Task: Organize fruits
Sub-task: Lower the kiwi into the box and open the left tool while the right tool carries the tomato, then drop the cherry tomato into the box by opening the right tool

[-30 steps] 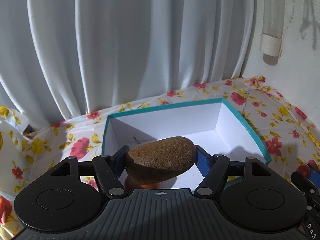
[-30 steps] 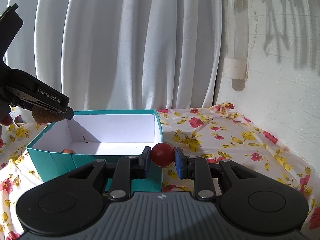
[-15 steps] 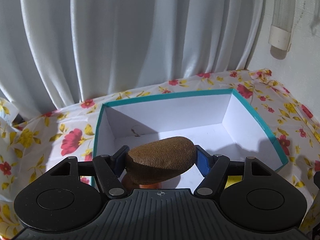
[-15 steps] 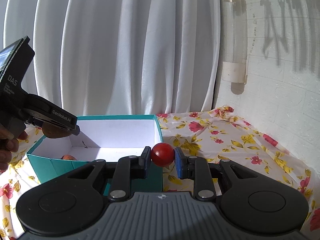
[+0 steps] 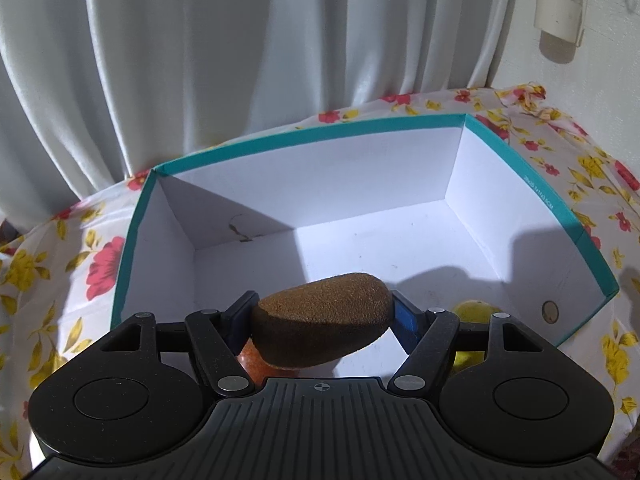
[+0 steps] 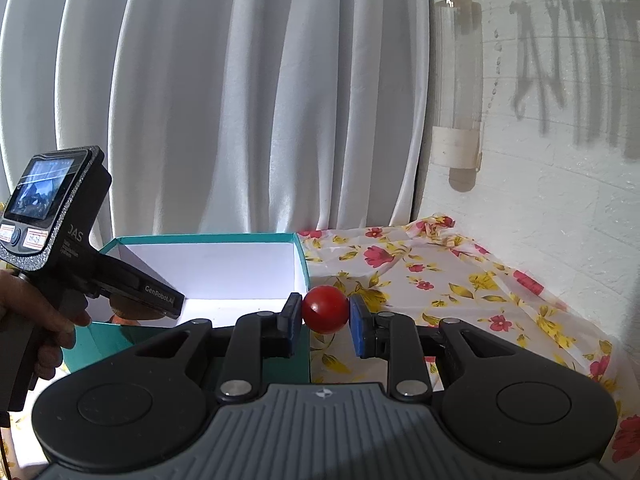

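Observation:
My left gripper [image 5: 322,320] is shut on a brown kiwi [image 5: 320,326] and holds it over the near edge of a teal box [image 5: 312,130] with a white inside. An orange fruit [image 5: 252,362] lies in the box under the kiwi. A yellow-green fruit [image 5: 472,312] shows behind the gripper's right arm. My right gripper [image 6: 325,316] is shut on a small red tomato [image 6: 325,309], held in the air by the box's right corner [image 6: 302,264]. The left gripper [image 6: 160,300] shows in the right wrist view, over the box.
A floral cloth [image 6: 440,280] covers the table. White curtains [image 5: 240,60] hang behind the box. A white wall [image 6: 540,200] with a clear tube [image 6: 458,80] stands at the right.
The left gripper has moved forward and lower over the box with the kiwi. The right gripper has risen a little with the tomato.

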### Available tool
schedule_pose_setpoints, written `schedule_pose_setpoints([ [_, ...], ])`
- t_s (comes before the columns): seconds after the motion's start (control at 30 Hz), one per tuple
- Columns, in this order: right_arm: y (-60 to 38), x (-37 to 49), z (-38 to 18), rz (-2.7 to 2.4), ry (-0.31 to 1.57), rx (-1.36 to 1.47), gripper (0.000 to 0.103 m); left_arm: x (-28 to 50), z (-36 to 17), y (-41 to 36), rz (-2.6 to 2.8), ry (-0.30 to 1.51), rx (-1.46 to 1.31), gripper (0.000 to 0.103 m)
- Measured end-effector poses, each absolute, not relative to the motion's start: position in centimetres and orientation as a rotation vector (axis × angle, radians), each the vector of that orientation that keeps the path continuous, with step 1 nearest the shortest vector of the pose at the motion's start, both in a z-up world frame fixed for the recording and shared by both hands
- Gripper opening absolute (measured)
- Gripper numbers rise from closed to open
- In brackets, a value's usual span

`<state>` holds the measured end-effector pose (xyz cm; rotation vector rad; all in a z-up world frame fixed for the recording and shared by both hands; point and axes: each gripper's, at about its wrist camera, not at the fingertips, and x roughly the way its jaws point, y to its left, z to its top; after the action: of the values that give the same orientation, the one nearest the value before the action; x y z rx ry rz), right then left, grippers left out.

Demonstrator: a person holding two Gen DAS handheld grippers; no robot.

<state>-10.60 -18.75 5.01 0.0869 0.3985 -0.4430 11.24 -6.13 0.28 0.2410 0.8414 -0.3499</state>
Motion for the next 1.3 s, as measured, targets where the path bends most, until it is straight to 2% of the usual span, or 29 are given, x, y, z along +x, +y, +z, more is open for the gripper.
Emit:
schedule_pose_setpoints([
  [0.73,-19.0,-10.3,5.1,-0.446,0.399,0.088,0.024,12.5,-1.7,-7.3,-0.338,0.886,0.292,0.076],
  [0.83,-19.0,-10.3,5.1,-0.448,0.398,0.087,0.024,12.5,-1.3,-7.1,-0.345,0.882,0.264,0.079],
  [0.87,-19.0,-10.4,5.1,-0.449,0.397,0.088,0.024,12.4,-1.1,-7.0,-0.343,0.877,0.264,0.082],
  [0.9,-19.0,-10.3,5.1,-0.447,0.397,0.086,0.024,12.3,-0.9,-7.0,-0.341,0.872,0.260,0.090],
  [0.97,-19.1,-10.3,5.1,-0.446,0.396,0.083,0.024,12.1,-0.5,-6.8,-0.337,0.859,0.247,0.095],
  [1.3,-19.2,-9.8,5.2,-0.429,0.381,0.073,0.024,7.5,4.3,-2.3,-0.272,0.762,0.171,0.101],
])
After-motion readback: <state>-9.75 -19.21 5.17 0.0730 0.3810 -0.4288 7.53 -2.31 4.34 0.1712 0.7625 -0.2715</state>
